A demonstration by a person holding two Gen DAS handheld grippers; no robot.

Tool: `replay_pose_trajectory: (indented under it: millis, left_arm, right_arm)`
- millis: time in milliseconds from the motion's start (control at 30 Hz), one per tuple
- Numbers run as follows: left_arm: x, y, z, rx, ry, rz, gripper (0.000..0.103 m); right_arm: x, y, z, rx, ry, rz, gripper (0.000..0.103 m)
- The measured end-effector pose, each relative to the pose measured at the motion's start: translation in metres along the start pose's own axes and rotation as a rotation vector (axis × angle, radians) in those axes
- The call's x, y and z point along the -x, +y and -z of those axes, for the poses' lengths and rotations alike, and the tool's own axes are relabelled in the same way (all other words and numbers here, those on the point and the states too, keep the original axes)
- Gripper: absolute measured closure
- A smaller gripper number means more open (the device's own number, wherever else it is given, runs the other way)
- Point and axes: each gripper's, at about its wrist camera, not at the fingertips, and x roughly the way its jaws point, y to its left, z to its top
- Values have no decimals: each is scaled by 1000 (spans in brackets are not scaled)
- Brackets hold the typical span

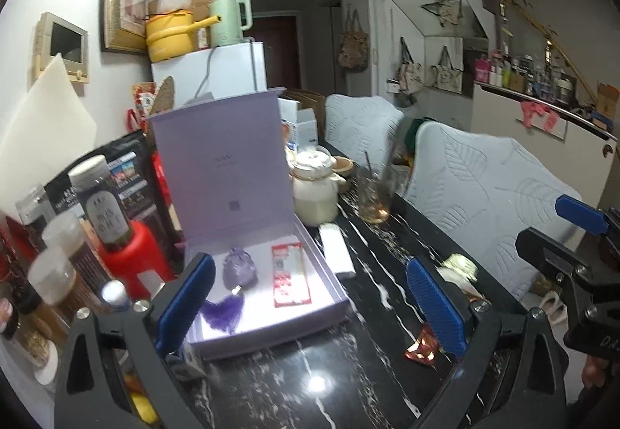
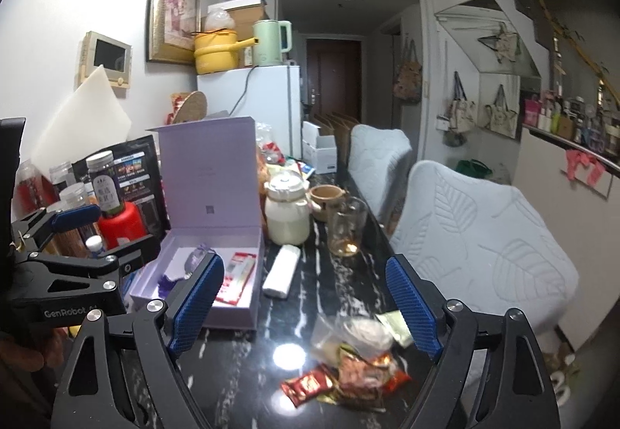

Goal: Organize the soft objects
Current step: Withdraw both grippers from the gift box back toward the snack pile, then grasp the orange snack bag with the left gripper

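An open lilac box lies on the black marble table with its lid upright. Inside rest a purple tasselled sachet and a red-and-white packet. A white soft pack lies just right of the box. My left gripper hovers open over the box's near corner, holding nothing. My right gripper is open above a pile of snack packets, with nothing gripped. Each gripper shows in the other's view: the right gripper and the left gripper.
A cream lidded jar and a glass mug stand behind the box. Jars, a red bottle and bags crowd the left side. Two pale quilted chairs line the table's right edge. A red wrapper lies near the front.
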Motion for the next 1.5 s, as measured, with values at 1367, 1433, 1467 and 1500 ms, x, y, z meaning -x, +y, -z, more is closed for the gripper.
replay_pose_trajectory:
  millis: [1367, 1433, 1467, 1500]
  left_arm:
    - [-84, -139, 97, -47, 241, 303, 2]
    - [-93, -146, 97, -33, 253, 304, 2]
    - [-98, -150, 97, -22, 263, 310, 2]
    - [-103, -153, 97, -16, 269, 315, 2]
  right_arm:
    - [10, -113, 155, -182, 219, 99, 16]
    - [6, -122, 157, -193, 229, 108, 16]
    - [4, -129, 157, -200, 237, 115, 16]
    - [2, -132, 157, -205, 243, 118, 16]
